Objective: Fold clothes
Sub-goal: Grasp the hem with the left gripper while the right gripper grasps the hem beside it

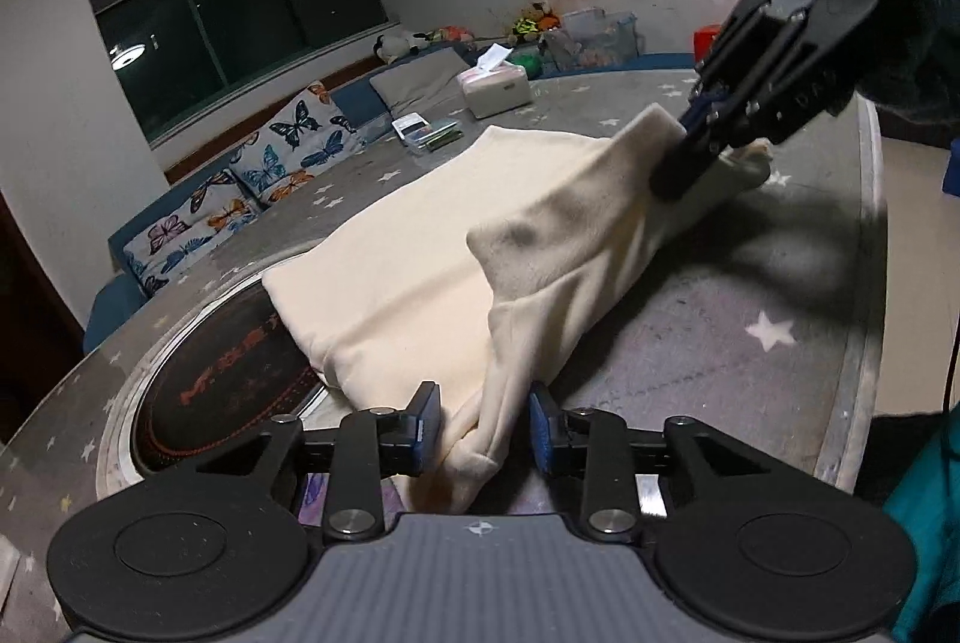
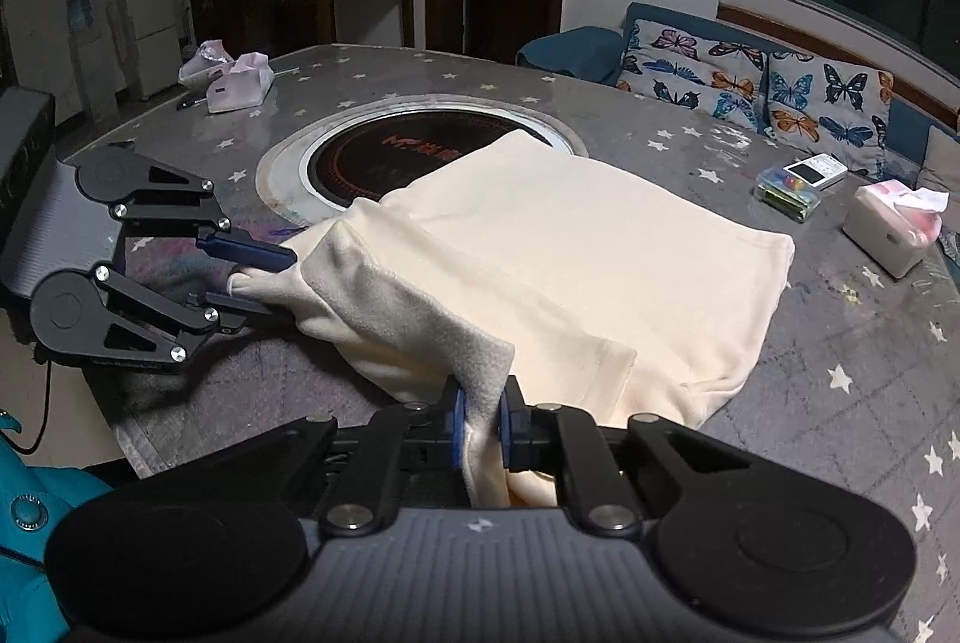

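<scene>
1. Two handheld grippers grip one cream fleece garment (image 2: 576, 247) that lies on a grey star-patterned table (image 2: 840, 391).
2. Landmark: a round black induction cooktop (image 2: 384, 156) is set flush into the table. The garment's far corner overlaps the cooktop's rim, and the rest spreads from the cooktop toward the table's near edge.
3. From the right wrist camera, the garment's long axis runs from the cooktop out toward a white tissue box (image 2: 888, 229). Its flat folded body ends in a straight hem on the tissue-box side.
4. Left gripper (image 1: 483, 430): jaws narrowed onto a bunched fold of the cream fabric at the garment end nearest the cooktop, pads pressing the cloth on both sides.
5. Right gripper (image 2: 480, 421): jaws nearly closed, pinching a raised flap of the same garment at the end farther from the cooktop. The flap's greyish underside faces up between the two grippers.
6. The held edge is lifted off the table, with the cloth sagging between the two grips; the remainder lies flat.
7. Bare table shows beyond the hem, away from the cooktop. A small clear box (image 2: 786, 193) sits near the tissue box, well apart from the garment.
8. A pink tissue pack (image 2: 240, 84) rests on the far side of the cooktop. A butterfly-print cushion (image 2: 828, 102) sits beyond the table.
</scene>
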{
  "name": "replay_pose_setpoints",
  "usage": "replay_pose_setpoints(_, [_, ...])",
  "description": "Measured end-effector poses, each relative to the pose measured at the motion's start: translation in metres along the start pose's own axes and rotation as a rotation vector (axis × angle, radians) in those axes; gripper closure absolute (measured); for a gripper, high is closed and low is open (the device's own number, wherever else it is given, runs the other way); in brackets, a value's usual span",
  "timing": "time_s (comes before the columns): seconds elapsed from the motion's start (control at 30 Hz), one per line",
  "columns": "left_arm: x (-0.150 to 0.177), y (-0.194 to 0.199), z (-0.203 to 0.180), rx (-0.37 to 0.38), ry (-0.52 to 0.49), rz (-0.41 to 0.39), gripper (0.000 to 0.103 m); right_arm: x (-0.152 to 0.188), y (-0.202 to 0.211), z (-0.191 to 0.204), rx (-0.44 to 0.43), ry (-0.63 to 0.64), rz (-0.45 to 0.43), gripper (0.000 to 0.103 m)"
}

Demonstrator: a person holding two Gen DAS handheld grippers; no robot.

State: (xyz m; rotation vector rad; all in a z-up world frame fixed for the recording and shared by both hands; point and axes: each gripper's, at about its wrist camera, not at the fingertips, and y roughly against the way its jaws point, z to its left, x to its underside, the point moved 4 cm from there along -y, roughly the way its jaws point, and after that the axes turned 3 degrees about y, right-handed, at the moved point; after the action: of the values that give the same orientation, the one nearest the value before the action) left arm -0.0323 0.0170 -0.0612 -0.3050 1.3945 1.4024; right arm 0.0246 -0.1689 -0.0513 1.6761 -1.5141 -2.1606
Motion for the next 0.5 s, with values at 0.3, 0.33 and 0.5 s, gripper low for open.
replay_pose_setpoints(0.3, [-0.010,0.028,0.004,0.041,0.067,-0.050,0.095,-0.005,0.033,0.009,0.004,0.022,-0.080,0.094])
replay_pose_setpoints(0.33, [-0.012,0.035,0.003,0.046,0.068,-0.058,0.095,-0.006,0.039,0.011,0.004,0.026,-0.089,0.094])
replay_pose_setpoints(0.5, [-0.018,0.077,-0.009,0.078,0.076,-0.082,0.095,-0.006,0.076,0.028,-0.016,0.055,-0.113,0.094])
